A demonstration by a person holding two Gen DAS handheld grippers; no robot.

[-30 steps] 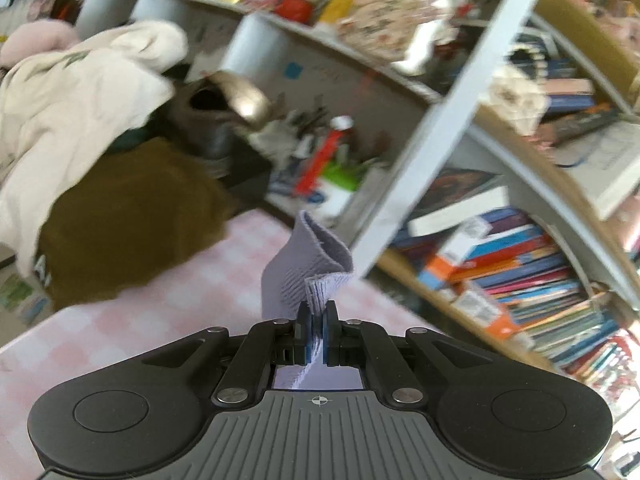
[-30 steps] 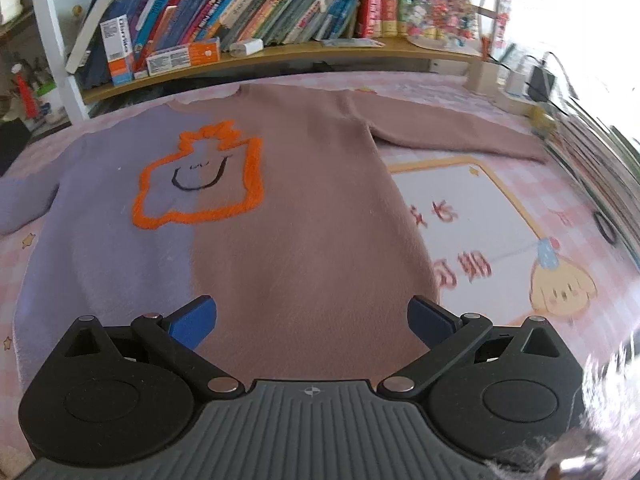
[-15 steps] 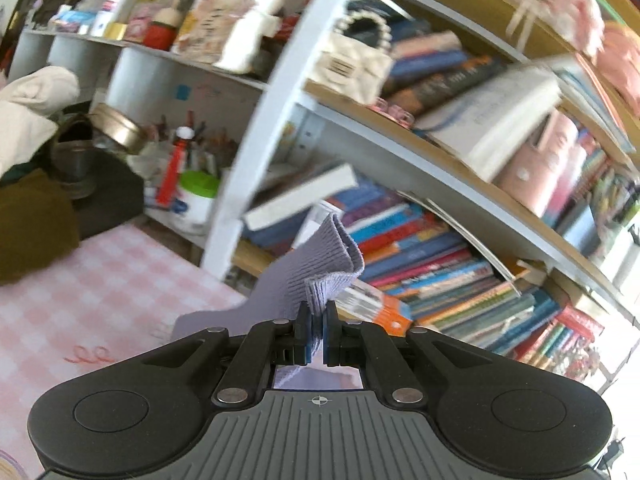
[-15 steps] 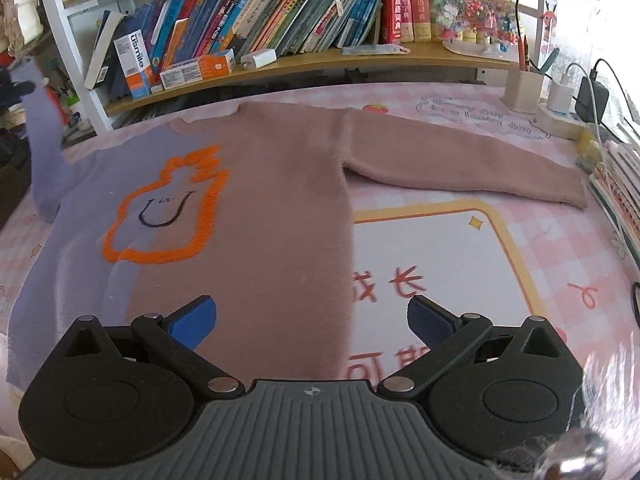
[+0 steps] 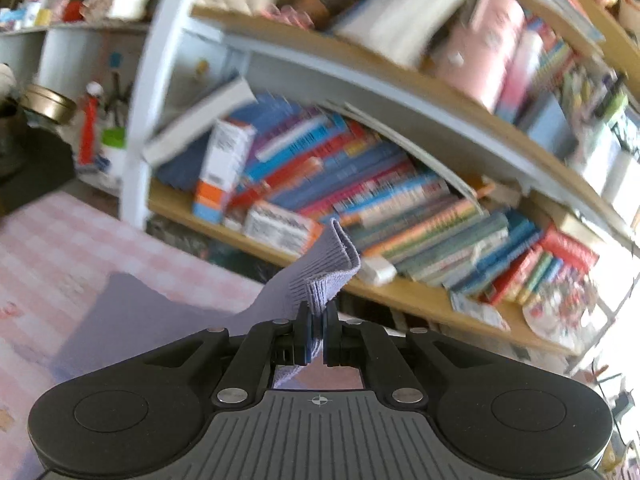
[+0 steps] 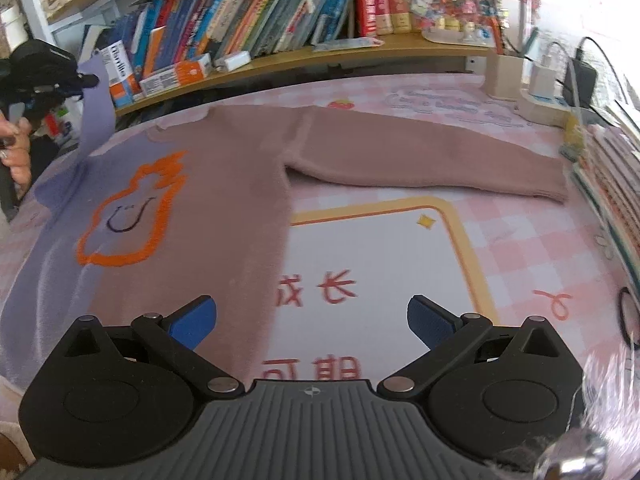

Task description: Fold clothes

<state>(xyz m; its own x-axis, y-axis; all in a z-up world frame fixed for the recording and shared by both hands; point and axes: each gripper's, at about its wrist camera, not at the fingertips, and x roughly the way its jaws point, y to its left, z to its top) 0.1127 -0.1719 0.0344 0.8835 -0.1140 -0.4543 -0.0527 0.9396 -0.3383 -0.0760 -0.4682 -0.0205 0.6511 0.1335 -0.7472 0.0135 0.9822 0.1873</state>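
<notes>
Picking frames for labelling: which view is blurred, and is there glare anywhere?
Left wrist view: bookshelf smeared by motion blur, the left tool and lilac cuff sharp. Right wrist view: sharp on the sweater, with window glare washing out the top right.

Table under a pink-and-white checked cloth. Flat on it: a half-mauve, half-lavender knit sweater with orange outline motif, one sleeve stretched right; white charger block near far edge.
</notes>
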